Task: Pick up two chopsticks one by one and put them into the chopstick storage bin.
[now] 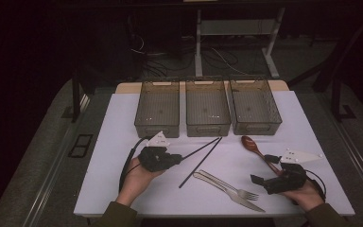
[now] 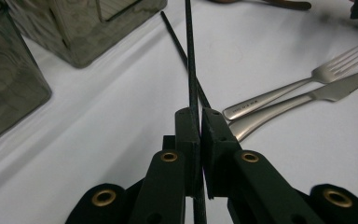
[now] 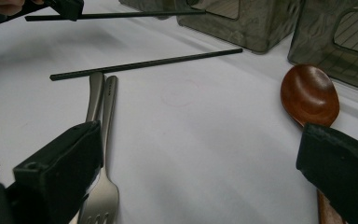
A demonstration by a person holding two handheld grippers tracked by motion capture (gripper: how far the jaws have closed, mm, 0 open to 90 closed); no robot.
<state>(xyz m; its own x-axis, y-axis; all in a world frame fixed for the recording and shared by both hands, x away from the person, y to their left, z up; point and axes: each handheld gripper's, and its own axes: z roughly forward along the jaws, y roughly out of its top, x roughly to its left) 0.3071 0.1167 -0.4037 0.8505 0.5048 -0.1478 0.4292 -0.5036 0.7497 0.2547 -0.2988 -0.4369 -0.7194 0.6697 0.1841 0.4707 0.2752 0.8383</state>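
On the white table (image 1: 123, 142) the left gripper (image 1: 172, 159) is pinching one black chopstick (image 1: 201, 146), its jaws pressed tight on the near end of the stick (the left gripper view shows the rod clamped between the two pads and running straight ahead along the gripper's own line). In the high view this held chopstick has its long axis slanting from the gripper up and to the right, its far tip pointing toward the foot of the middle bin (image 1: 208, 106). In the right gripper view it hangs above the cloth, level.

The second chopstick (image 1: 201, 162) lies flat on the table just right of the held one, its axis steeper, far tip near the first stick's tip, near end pointing toward the person.

A fork (image 1: 229, 186) and knife (image 1: 238, 196) lie side by side, touching, handles toward the chopsticks, tines and blade pointing right and toward the person.

The right gripper (image 1: 264, 169) has its jaws spread wide, holding nothing. A brown spoon (image 1: 255, 147) lies with its bowl toward the bins, handle running under the far jaw.

Three empty bins stand in a row at the back: left bin (image 1: 157, 106), middle, right bin (image 1: 255, 105).
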